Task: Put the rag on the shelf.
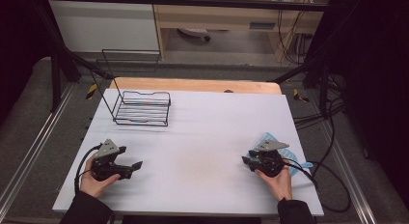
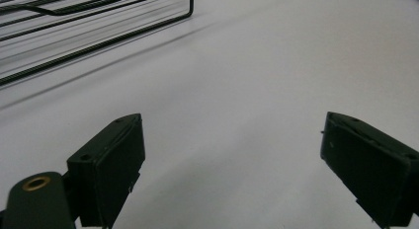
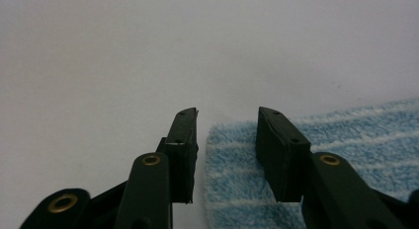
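A light blue striped towel lies flat at the table's right edge, partly under my right hand. In the right gripper view the towel has its left edge running between the jaws. My right gripper is low over that edge, jaws narrowed but apart, the pads not pressing on the cloth. My left gripper rests at the near left of the white table. Its jaws stand wide open with nothing between them.
A black wire rack with a tall wire back stands at the far left of the table, ahead of the left gripper. Cables trail from both grippers off the near edge. A wooden strip borders the table's far side.
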Action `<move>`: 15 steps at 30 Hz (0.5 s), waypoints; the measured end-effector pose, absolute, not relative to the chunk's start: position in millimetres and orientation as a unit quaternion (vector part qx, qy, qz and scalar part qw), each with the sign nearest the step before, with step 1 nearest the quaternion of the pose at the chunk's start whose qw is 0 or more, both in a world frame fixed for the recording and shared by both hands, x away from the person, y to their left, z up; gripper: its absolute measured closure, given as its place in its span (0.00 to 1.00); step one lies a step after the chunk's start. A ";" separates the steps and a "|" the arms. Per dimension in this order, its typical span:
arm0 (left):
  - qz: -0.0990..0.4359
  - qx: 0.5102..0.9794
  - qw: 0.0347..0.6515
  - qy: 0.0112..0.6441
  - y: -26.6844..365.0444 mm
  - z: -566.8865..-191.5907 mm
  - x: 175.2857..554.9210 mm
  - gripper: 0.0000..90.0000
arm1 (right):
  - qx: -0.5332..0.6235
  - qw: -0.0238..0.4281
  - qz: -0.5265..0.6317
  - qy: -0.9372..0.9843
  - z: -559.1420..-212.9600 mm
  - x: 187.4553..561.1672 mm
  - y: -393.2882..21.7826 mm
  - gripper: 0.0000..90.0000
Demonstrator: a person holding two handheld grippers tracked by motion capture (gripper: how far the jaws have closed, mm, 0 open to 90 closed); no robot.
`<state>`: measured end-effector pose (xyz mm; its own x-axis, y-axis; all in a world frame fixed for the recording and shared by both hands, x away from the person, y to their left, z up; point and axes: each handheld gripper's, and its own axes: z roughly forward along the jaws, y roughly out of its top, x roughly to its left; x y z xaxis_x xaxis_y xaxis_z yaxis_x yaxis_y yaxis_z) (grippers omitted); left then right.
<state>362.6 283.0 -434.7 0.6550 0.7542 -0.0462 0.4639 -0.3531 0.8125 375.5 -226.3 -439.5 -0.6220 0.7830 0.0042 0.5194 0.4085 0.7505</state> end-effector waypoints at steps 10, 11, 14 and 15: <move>0.172 0.807 0.421 0.376 282.1 -434.7 362.6 0.11 | 0.391 0.197 0.340 0.832 -447.3 377.5 -221.4 0.85; 0.173 0.808 0.420 0.376 281.9 -434.8 362.6 0.11 | 0.392 0.198 0.340 0.832 -447.3 377.7 -221.5 0.87; 0.172 0.807 0.420 0.377 282.3 -434.9 362.6 0.11 | 0.398 0.194 0.339 0.830 -445.6 378.0 -221.5 0.92; 0.172 0.807 0.420 0.377 282.3 -434.9 362.6 0.11 | 0.399 0.194 0.340 0.829 -445.0 378.3 -221.6 0.93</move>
